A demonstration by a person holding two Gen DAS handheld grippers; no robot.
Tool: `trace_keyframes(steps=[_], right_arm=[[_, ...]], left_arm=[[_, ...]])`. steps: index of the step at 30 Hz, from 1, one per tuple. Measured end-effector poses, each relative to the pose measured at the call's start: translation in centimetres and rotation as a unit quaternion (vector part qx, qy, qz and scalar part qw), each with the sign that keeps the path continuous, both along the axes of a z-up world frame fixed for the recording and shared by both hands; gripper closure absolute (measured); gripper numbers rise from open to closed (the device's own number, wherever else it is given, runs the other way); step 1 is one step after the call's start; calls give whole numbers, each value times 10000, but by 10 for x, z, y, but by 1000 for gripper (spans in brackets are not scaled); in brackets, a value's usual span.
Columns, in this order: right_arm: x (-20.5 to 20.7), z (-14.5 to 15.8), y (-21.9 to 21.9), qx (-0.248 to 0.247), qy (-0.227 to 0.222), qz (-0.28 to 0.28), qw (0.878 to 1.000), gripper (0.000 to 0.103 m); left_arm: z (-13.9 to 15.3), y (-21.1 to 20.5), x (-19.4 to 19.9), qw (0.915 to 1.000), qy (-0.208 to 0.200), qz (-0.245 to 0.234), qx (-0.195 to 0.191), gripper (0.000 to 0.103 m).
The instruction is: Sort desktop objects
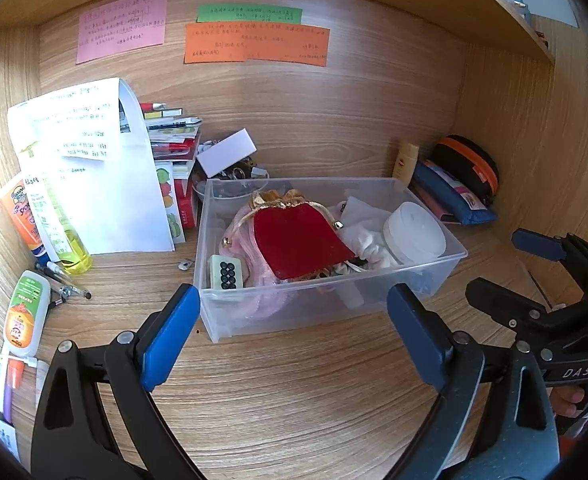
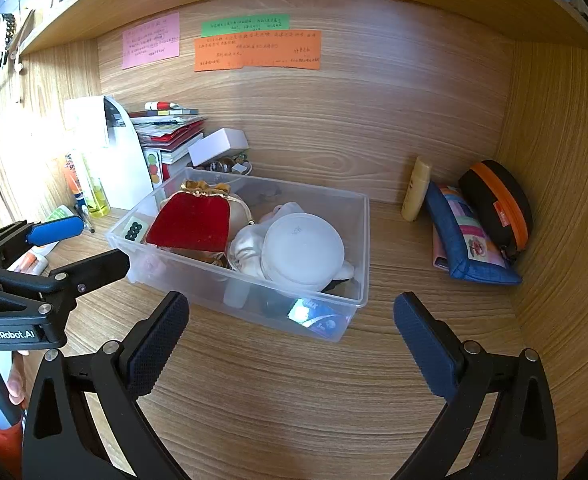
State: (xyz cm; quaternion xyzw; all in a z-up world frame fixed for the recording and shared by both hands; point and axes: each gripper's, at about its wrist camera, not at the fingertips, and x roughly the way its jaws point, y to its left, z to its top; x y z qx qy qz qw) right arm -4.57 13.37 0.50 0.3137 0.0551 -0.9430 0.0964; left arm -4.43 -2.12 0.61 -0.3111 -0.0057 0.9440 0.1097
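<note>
Bright daylight from left (overexposed glare), heavy fisheye edges.

A clear plastic bin [image 1: 433,268] on the desk holds a red pouch [image 1: 297,240] and a white jar [image 1: 413,234].

the left hand-held gripper [image 1: 294,336] is held low and level, its two blue-padded fingers [image 1: 170,336] spread wide apart with nothing between them. the right hand-held gripper [image 2: 292,344] sits the same way, its dark-padded fingers [image 2: 156,346] wide apart and empty. each shows at the edge of the other's view, side by side. a person's fingertips [image 1: 569,398] wrap the right handle, and a thumb [image 2: 14,384] grips the left handle.
</note>
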Motion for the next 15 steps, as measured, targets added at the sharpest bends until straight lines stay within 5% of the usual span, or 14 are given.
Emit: trace_keyframes(steps=[15], right_arm=[[2, -1, 1, -36, -34, 8, 10000, 1]], left_arm=[[2, 3, 2, 10000, 26, -37, 13, 6]])
